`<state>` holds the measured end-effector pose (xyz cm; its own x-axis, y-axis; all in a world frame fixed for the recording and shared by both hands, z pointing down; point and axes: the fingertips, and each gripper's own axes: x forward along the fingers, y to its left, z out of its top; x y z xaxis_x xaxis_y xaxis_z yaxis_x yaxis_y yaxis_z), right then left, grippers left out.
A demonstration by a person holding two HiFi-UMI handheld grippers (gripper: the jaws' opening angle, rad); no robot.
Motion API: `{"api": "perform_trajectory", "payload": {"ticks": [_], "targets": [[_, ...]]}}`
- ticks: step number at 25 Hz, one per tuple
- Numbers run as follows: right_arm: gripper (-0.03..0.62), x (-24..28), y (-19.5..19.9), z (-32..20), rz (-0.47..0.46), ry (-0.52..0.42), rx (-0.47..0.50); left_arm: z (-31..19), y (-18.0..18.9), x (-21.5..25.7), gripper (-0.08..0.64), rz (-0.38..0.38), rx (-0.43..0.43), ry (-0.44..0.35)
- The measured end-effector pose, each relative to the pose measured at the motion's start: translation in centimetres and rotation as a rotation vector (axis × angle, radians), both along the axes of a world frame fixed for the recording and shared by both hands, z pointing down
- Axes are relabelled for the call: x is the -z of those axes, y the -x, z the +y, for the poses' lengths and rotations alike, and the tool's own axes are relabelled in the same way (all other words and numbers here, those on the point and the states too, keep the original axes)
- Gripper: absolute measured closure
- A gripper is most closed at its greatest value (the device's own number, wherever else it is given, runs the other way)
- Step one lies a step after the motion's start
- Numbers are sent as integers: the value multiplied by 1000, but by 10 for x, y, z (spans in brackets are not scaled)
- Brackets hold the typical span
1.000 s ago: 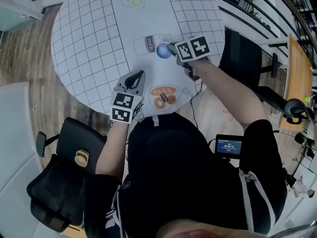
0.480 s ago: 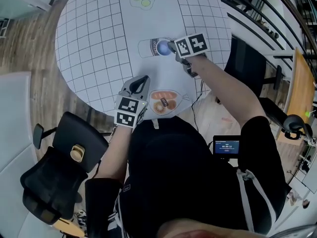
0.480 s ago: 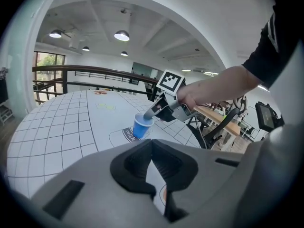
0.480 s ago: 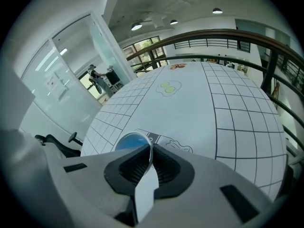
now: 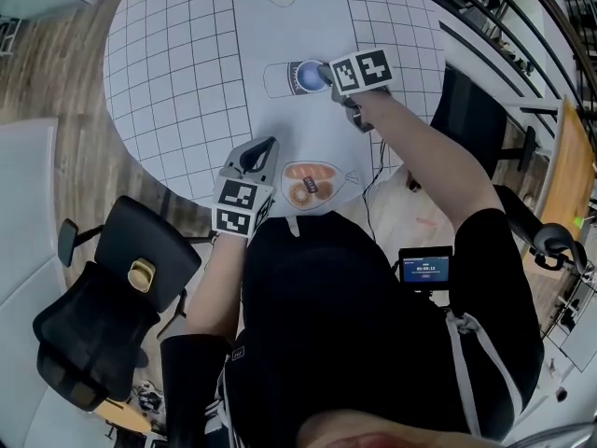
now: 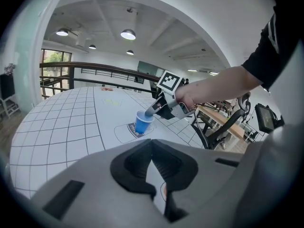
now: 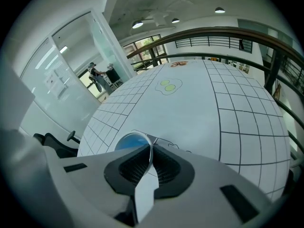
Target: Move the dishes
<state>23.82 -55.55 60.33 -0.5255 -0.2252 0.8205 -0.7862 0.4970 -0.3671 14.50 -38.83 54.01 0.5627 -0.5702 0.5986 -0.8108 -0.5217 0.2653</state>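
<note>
R gripper [image 5: 325, 75] pinches upright blue cup [image 5: 306, 77] rim, mouth up; L gripper [image 5: 264, 147] jaws together.

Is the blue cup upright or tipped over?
Upright: the blue cup stands mouth up over the printed milk outline, with the right gripper shut on its rim.

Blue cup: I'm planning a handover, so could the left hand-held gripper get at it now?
Probably yes: the table between the left hand-held gripper and blue cup looks bare, and the right hand-held gripper pinches only one side of the rim.
</note>
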Motion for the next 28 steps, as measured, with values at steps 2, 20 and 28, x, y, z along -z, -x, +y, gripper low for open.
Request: {"api": "perform_trajectory", "payload": {"ticks": [2, 20, 28], "targets": [[557, 0, 0, -1, 1, -1, -3, 2, 1, -2, 554, 0, 2, 5], [436, 6, 0, 0, 5, -13, -52, 12, 19, 9, 554, 4, 10, -16], [436, 46, -3, -1, 28, -152, -127, 25, 43, 28, 554, 5, 7, -54]]}}
